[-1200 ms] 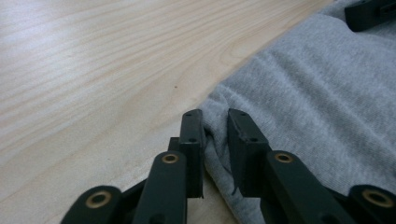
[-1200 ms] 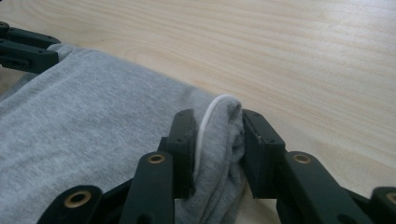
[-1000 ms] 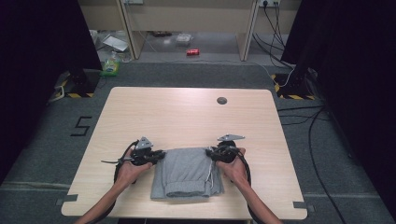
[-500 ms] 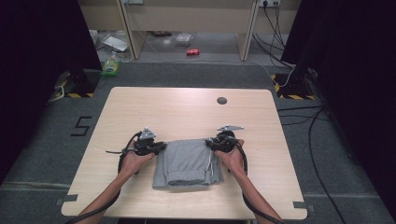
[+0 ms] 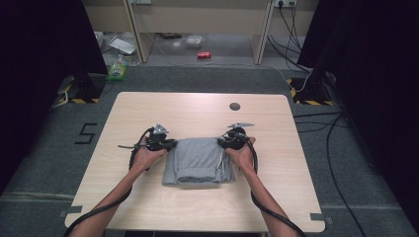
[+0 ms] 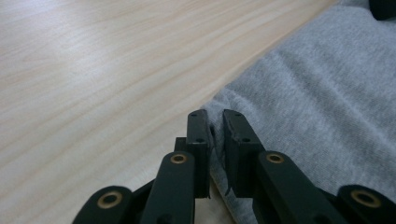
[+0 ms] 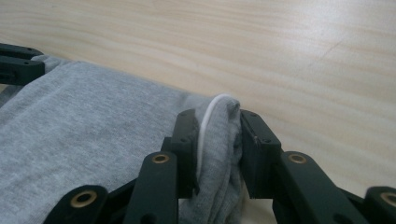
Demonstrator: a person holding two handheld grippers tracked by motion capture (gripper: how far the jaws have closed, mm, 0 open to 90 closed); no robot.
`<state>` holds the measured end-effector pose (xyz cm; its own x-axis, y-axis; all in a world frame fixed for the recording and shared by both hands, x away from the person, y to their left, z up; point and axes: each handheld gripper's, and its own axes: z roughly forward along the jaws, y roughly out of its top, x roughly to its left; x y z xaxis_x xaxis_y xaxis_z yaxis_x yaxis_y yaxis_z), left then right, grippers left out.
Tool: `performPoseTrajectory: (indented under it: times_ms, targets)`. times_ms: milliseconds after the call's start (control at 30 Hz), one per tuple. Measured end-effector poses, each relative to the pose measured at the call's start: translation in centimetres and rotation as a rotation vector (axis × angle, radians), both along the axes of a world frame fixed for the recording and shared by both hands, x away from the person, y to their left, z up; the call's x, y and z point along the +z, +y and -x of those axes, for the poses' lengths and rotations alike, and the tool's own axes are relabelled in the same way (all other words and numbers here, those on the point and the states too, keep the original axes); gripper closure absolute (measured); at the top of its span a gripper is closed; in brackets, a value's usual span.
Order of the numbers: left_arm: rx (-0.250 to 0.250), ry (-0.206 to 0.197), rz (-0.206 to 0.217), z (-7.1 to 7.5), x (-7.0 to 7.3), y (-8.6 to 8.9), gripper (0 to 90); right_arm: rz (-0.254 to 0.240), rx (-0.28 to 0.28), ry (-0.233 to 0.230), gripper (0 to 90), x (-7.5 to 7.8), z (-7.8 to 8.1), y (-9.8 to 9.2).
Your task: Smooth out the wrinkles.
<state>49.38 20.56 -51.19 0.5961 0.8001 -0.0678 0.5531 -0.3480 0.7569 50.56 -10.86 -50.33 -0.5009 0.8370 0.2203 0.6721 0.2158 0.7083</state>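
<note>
Grey folded garment (image 5: 197,160) flat on table (image 5: 197,106), near-centre, toward the person's edge. Kind of garment not determinable; white cord or piping (image 7: 210,116) along one folded edge, seen in the right gripper view.

Left gripper (image 5: 165,144) at garment's far left corner. Jaws nearly together in the left gripper view, thin fold of grey cloth (image 6: 215,135) pinched between them. Lower part of the pinched fold hidden behind the jaws.

Right gripper (image 5: 225,143) at garment's far right corner. Jaws wider apart, clamped on a thick bunch of grey cloth (image 7: 219,154) with the white cord running over its top. Number of layers in the bunch not countable.

Whether the held corners are lifted clear of the table: not resolvable from the high view; the gripper views suggest just at surface level.

Black jaw tips of the other gripper (image 7: 16,63) cut off at left edge of the right gripper view, on the opposite corner.

Small dark round object (image 5: 234,106) on far part of table, identity unclear. Forearms cropped by the bottom edge of the high view.
</note>
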Motion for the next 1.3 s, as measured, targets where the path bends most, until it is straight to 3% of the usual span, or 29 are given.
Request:
performPoseTrajectory:
  times_ms: [300, 433, 700, 800, 1067, 1300]
  targets:
    - [0.048, 0.012, 0.004, -2.4, 0.1, -0.1, 80.9, 0.025, -0.029, 0.003, 69.6, 0.1, -2.4, 0.5]
    - [0.065, 0.021, 0.03, -2.8, -0.1, 0.0, 80.6, 0.025, -0.034, 0.014, 69.2, 0.0, -3.2, 0.5]
    - [0.1, 0.038, 0.078, -2.9, -0.2, 0.6, 74.7, -0.042, -0.061, 0.017, 59.4, 0.2, -2.9, -0.5]
    - [0.106, 0.039, 0.082, -2.9, -0.2, 0.9, 72.7, -0.079, -0.075, -0.004, 58.6, 0.7, -2.8, -1.2]
    - [0.132, 0.047, 0.088, -3.0, -0.3, 1.3, 66.5, -0.06, -0.088, 0.003, 56.6, 0.0, -2.9, -1.8]
    - [0.169, 0.061, 0.148, -2.7, 0.2, 2.4, 57.3, -0.11, -0.101, -0.005, 50.9, 0.5, -2.2, -2.7]
